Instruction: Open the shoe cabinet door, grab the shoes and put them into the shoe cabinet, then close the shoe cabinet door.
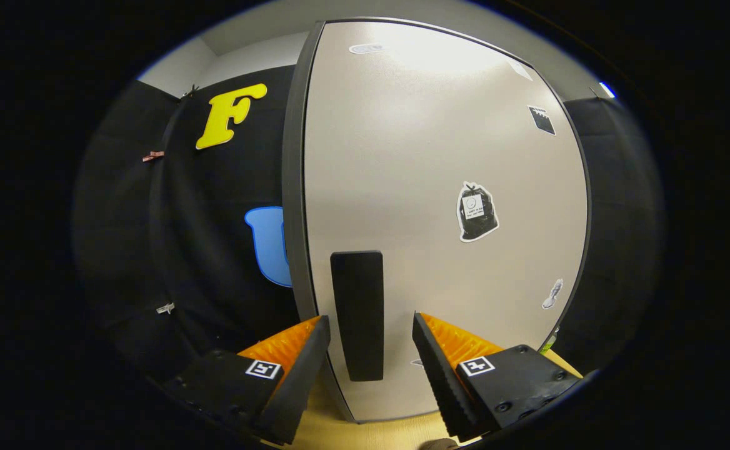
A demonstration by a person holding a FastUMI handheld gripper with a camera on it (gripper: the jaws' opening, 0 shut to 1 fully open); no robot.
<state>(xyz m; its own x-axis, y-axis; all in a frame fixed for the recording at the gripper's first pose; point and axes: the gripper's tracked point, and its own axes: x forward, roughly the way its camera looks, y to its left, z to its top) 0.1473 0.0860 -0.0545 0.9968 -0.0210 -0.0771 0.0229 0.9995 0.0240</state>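
Note:
A tall shoe cabinet stands right ahead, its pale beige door [440, 187] shut, with a dark frame edge [293, 187] along its left side. A black upright handle [357, 314] sits low on the door near that edge. My gripper [370, 325] is open, its two fingers [305, 356] standing either side of the handle, close to the door but not pressing on the handle. Several stickers are on the door, one a black bag shape [477, 211].
The booth's black cloth wall [215, 250] hangs to the left of the cabinet and also to its right. A light wooden surface [371, 431] shows below the cabinet's foot between the fingers.

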